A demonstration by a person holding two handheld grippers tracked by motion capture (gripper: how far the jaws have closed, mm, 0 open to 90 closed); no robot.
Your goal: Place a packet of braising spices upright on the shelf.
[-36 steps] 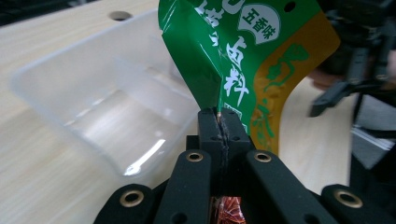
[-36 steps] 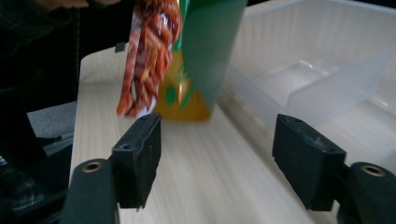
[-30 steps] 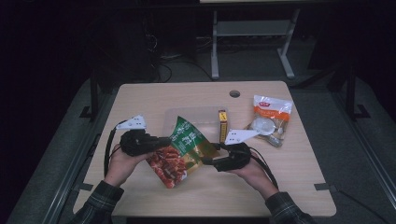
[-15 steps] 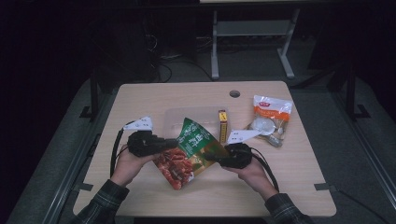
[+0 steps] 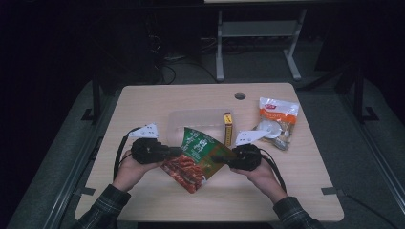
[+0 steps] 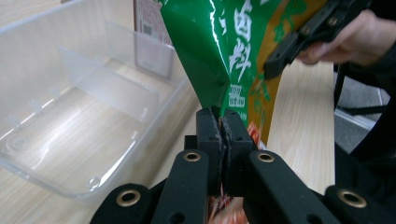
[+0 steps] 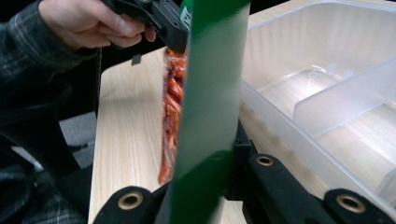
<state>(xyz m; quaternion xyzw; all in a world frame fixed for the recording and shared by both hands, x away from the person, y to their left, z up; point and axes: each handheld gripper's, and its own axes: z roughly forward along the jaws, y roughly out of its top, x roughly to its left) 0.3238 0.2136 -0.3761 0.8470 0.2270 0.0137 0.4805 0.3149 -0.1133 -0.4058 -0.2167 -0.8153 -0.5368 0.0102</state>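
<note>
A green snack bag with red food pictured on its lower part hangs above the table, stretched between both grippers. My left gripper is shut on the bag's left edge, and in the left gripper view its jaws pinch the green foil. My right gripper has just been closing and is now shut on the bag's right edge. A clear divided tray lies just behind the bag.
A narrow yellow box lies right of the tray. A white and orange packet rests near the table's right side. The wooden table has a cable hole at the back. A metal frame stands beyond the table.
The right gripper's jaws have closed on the bag's right edge. The bag and left hand have shifted slightly right, and the bag now hangs between both grippers.
</note>
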